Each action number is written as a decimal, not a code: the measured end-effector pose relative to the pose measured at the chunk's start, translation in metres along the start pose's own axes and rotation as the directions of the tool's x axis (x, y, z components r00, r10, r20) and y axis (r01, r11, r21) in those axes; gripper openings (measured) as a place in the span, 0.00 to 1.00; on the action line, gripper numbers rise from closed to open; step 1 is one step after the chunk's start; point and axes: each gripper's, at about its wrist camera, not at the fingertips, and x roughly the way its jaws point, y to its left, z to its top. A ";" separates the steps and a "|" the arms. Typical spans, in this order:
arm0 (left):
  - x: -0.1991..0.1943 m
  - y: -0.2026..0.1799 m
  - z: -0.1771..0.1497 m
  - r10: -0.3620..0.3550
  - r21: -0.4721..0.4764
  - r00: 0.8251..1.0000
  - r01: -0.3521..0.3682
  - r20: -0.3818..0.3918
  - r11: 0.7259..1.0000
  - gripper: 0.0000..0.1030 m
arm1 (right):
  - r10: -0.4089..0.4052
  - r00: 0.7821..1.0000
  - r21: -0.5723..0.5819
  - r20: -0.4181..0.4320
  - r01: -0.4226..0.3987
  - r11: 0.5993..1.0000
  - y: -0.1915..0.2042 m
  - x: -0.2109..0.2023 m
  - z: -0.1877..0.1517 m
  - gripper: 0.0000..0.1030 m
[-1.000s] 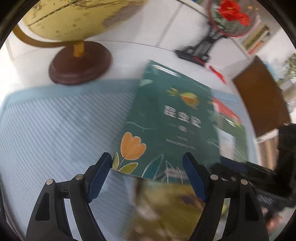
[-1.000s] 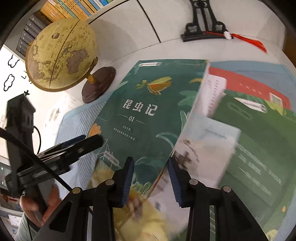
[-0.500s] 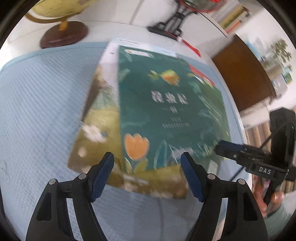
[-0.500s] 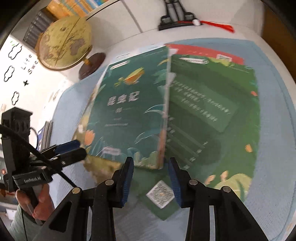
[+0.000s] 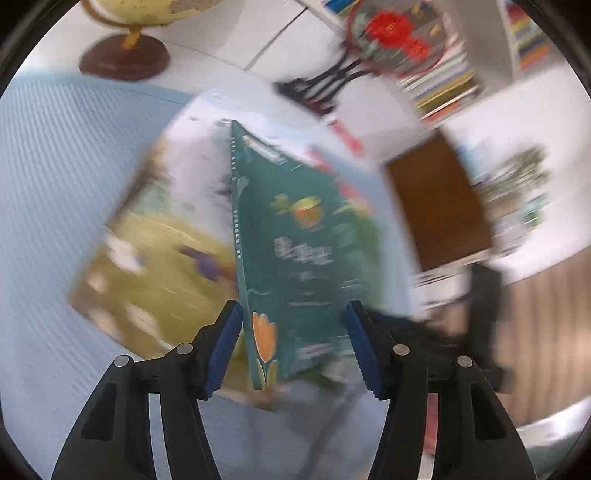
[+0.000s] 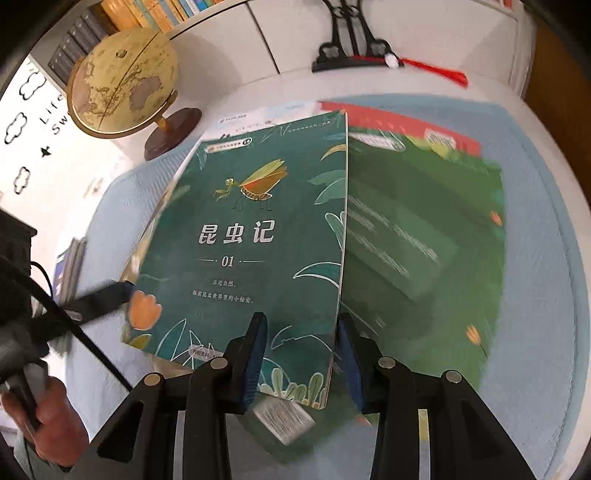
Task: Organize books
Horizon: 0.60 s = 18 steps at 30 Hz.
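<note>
On the blue mat [image 6: 546, 258]: dark green book [image 6: 251, 236], overlapping other books beside a globe [image 6: 122, 81]. Left gripper [image 5: 295, 350] fingers spread, straddling the book's lower edge. Right gripper [image 6: 299, 354] fingers likewise parted, gripping nothing.

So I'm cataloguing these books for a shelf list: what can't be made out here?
- Yellow-green book: title, left wrist view, motion blur.
- Red book: cover, right wrist view, hidden under the green back cover.
- Green back cover: text, blurred.
- Shelf books: spines too small.
</note>
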 end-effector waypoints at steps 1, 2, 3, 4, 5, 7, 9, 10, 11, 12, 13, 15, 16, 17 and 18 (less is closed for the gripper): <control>0.001 0.001 -0.002 -0.028 -0.018 1.000 0.028 0.000 0.999 0.53 | 0.035 0.999 0.029 -0.013 -0.035 0.999 -0.012 -0.001 -0.004 0.37; 0.005 0.005 -0.004 -0.050 -0.048 0.999 0.050 0.000 0.998 0.53 | 0.065 0.998 0.050 -0.005 -0.064 0.997 -0.020 -0.004 -0.008 0.37; 0.009 0.010 -0.006 -0.053 -0.079 0.999 0.053 0.003 0.995 0.52 | 0.085 0.996 0.067 0.001 -0.084 0.994 -0.027 -0.004 -0.008 0.37; 0.015 0.016 -0.007 -0.036 -0.112 0.999 0.036 0.009 0.993 0.47 | 0.093 0.996 0.080 0.003 -0.093 0.992 -0.031 -0.005 -0.007 0.37; 0.020 0.020 -0.007 -0.018 -0.134 1.000 0.019 0.013 0.991 0.44 | 0.089 0.996 0.083 0.007 -0.090 0.993 -0.033 -0.005 -0.005 0.37; 0.026 0.023 -0.009 -0.009 -0.161 1.000 0.013 0.023 0.987 0.38 | 0.059 0.998 0.069 0.014 -0.060 0.996 -0.033 -0.006 -0.004 0.38; 0.027 0.023 -0.009 -0.019 -0.176 0.999 0.026 0.039 0.984 0.37 | 0.035 0.999 0.052 0.018 -0.036 0.998 -0.032 -0.008 -0.004 0.39; 0.028 0.024 -0.008 -0.032 -0.185 0.998 0.040 0.049 0.982 0.36 | 0.028 0.999 0.046 0.020 -0.029 0.999 -0.034 -0.009 -0.005 0.39; 0.027 0.025 -0.008 -0.056 -0.200 0.997 0.067 0.061 0.977 0.35 | 0.028 0.999 0.044 0.023 -0.029 0.999 -0.036 -0.010 -0.006 0.39; 0.025 0.027 -0.006 -0.089 -0.220 0.993 0.103 0.073 0.970 0.34 | 0.029 0.999 0.047 0.025 -0.031 0.998 -0.037 -0.010 -0.006 0.39; 0.025 0.029 -0.005 -0.138 -0.247 0.986 0.157 0.092 0.956 0.33 | 0.036 0.999 0.054 0.028 -0.037 0.998 -0.040 -0.011 -0.006 0.39; 0.024 0.029 -0.006 -0.207 -0.285 0.971 0.233 0.120 0.930 0.33 | 0.055 0.998 0.066 0.032 -0.057 0.996 -0.046 -0.012 -0.007 0.39; 0.025 0.031 -0.005 -0.224 -0.303 0.966 0.255 0.132 0.918 0.33 | 0.069 0.997 0.074 0.033 -0.072 0.995 -0.050 -0.014 -0.008 0.39; 0.027 0.031 -0.003 -0.232 -0.311 0.963 0.265 0.138 0.913 0.33 | 0.079 0.996 0.080 0.033 -0.082 0.993 -0.052 -0.014 -0.008 0.39; 0.028 0.029 -0.002 -0.229 -0.313 0.964 0.262 0.137 0.913 0.32 | 0.088 0.996 0.084 0.033 -0.090 0.992 -0.053 -0.014 -0.007 0.39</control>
